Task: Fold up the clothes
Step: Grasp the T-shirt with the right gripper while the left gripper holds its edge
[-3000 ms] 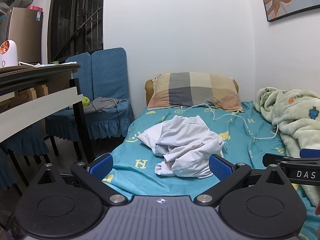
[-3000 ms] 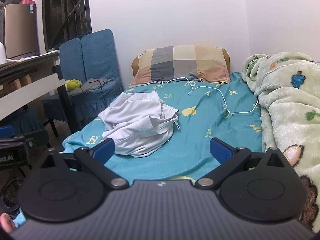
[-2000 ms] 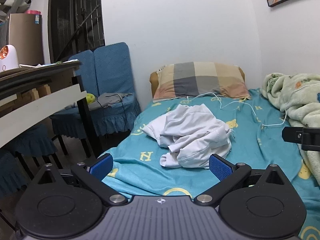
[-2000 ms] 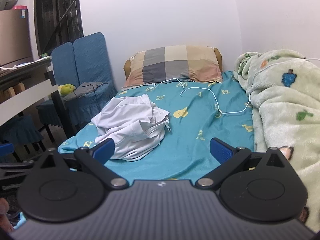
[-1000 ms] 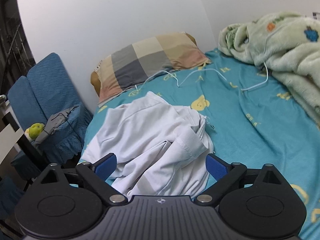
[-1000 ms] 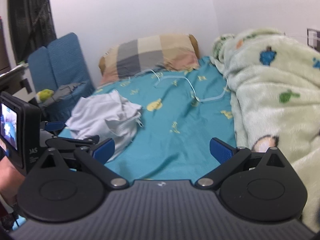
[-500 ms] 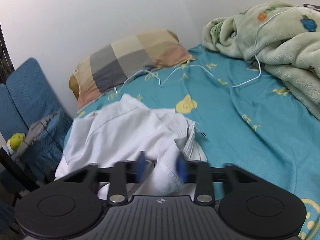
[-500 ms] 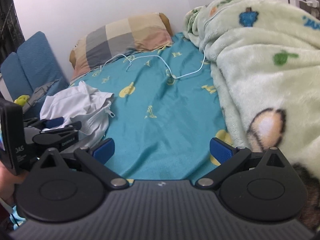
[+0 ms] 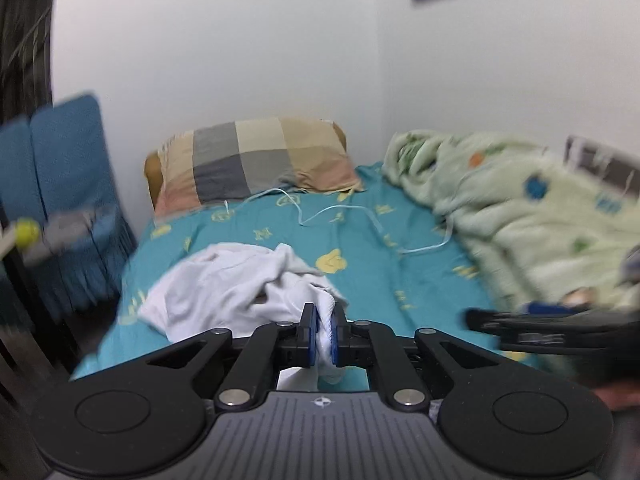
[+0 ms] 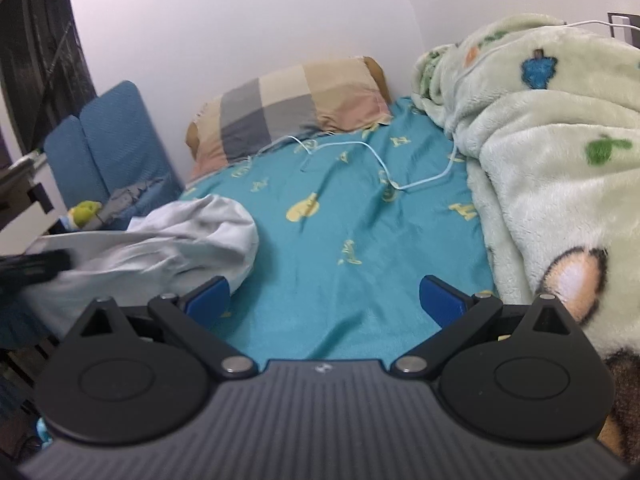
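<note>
Between the blue pads [image 9: 308, 334] at lower centre of the left wrist view, a fold of the white shirt [image 9: 236, 284] is pinched: the left gripper [image 9: 323, 334] is clenched on the cloth, which bunches above the pads and hangs below them. From there the shirt runs up and left across the frame in a crumpled heap, its long axis slanting toward the left edge of the teal sheet [image 9: 368, 248]. That view is blurred and looks downward along the bed.

Lower in the right wrist view, the right gripper [image 10: 326, 300] stands wide apart over bare sheet, grasping nothing; the shirt's edge lies just beside its left pad.

Farther up the bed a white cable [image 9: 352, 216] loops across the sheet below the checked pillow [image 9: 256, 160]. A green blanket [image 10: 540, 152] fills the right side; blue chairs [image 10: 116, 148] stand at left.
</note>
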`<state>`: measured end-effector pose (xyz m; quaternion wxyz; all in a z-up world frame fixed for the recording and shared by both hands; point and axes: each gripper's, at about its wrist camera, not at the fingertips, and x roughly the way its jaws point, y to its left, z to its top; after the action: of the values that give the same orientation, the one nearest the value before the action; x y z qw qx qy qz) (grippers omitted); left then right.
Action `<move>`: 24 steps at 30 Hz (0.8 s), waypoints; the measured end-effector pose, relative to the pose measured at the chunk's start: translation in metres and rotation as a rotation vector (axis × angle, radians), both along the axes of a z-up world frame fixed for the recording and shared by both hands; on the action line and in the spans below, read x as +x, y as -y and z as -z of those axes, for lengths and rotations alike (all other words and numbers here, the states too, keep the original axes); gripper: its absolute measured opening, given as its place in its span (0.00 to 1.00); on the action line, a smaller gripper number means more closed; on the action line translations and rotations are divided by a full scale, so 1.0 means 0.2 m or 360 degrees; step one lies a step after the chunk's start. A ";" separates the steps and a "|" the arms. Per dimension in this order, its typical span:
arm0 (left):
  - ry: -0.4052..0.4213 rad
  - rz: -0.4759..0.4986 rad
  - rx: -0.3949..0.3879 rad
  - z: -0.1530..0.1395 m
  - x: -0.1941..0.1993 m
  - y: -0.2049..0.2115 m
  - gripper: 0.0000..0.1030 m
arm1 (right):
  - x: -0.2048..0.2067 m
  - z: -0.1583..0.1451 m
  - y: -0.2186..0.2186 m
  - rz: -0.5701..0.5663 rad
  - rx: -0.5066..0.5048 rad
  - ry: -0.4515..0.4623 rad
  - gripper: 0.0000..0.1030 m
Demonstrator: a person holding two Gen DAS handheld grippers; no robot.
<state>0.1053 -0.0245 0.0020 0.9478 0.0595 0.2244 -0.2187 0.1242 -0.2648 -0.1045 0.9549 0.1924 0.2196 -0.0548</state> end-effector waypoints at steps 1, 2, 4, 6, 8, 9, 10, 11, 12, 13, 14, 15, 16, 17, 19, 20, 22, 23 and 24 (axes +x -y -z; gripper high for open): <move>-0.0014 -0.0003 -0.0060 -0.05 -0.07 -0.06 0.07 | 0.00 0.01 0.00 -0.0046 0.0044 -0.0009 1.00; -0.0023 -0.0024 -0.0120 -0.09 -0.14 -0.12 0.07 | 0.01 0.03 0.00 -0.0107 0.0111 -0.0028 1.00; -0.0060 -0.0089 -0.0235 -0.11 -0.23 -0.24 0.07 | 0.03 0.07 0.00 -0.0240 0.0274 -0.0075 1.00; -0.0089 -0.0142 -0.0285 -0.11 -0.29 -0.32 0.07 | 0.04 0.10 -0.03 -0.0363 0.0360 -0.0108 1.00; -0.0104 -0.0185 -0.0298 -0.08 -0.32 -0.37 0.07 | 0.04 0.10 -0.08 -0.0457 0.0370 -0.0107 0.94; -0.0121 -0.0205 -0.0326 -0.06 -0.33 -0.40 0.07 | 0.04 0.09 -0.11 -0.0485 0.0378 -0.0098 0.91; -0.0138 -0.0225 -0.0366 -0.04 -0.34 -0.43 0.07 | 0.04 0.07 -0.13 -0.0497 0.0394 -0.0086 0.87; -0.0151 -0.0246 -0.0402 -0.02 -0.34 -0.45 0.08 | 0.04 0.06 -0.15 -0.0506 0.0407 -0.0076 0.86; -0.0166 -0.0267 -0.0428 -0.01 -0.34 -0.47 0.08 | 0.04 0.05 -0.17 -0.0518 0.0408 -0.0068 0.86; -0.0189 -0.0285 -0.0447 0.01 -0.33 -0.49 0.08 | 0.05 0.04 -0.19 -0.0532 0.0398 -0.0075 0.86; -0.0215 -0.0296 -0.0453 0.02 -0.32 -0.50 0.08 | 0.07 0.04 -0.21 -0.0553 0.0374 -0.0111 0.86; -0.0238 -0.0302 -0.0445 0.04 -0.30 -0.50 0.08 | 0.11 0.05 -0.23 -0.0580 0.0362 -0.0149 0.85; -0.0255 -0.0305 -0.0432 0.06 -0.28 -0.50 0.08 | 0.14 0.05 -0.25 -0.0606 0.0350 -0.0188 0.76; -0.0269 -0.0319 -0.0426 0.08 -0.27 -0.51 0.08 | 0.18 0.05 -0.26 -0.0627 0.0348 -0.0219 0.72; -0.0317 -0.0368 -0.0422 0.11 -0.23 -0.51 0.08 | 0.25 0.09 -0.28 -0.0628 0.0381 -0.0259 0.71; -0.0342 -0.0386 -0.0427 0.13 -0.21 -0.52 0.08 | 0.28 0.12 -0.29 -0.0626 0.0371 -0.0285 0.69; -0.0394 -0.0421 -0.0438 0.16 -0.18 -0.53 0.08 | 0.35 0.19 -0.32 -0.0625 0.0339 -0.0337 0.64; -0.0411 -0.0433 -0.0444 0.17 -0.17 -0.54 0.08 | 0.38 0.21 -0.34 -0.0636 0.0299 -0.0360 0.61; -0.0420 -0.0440 -0.0450 0.17 -0.16 -0.54 0.08 | 0.40 0.23 -0.36 -0.0657 0.0267 -0.0377 0.58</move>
<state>0.0723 0.0836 -0.0322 0.9300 -0.1342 0.3197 -0.1220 0.2038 -0.1930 -0.1512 0.8942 0.2142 0.3683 0.1375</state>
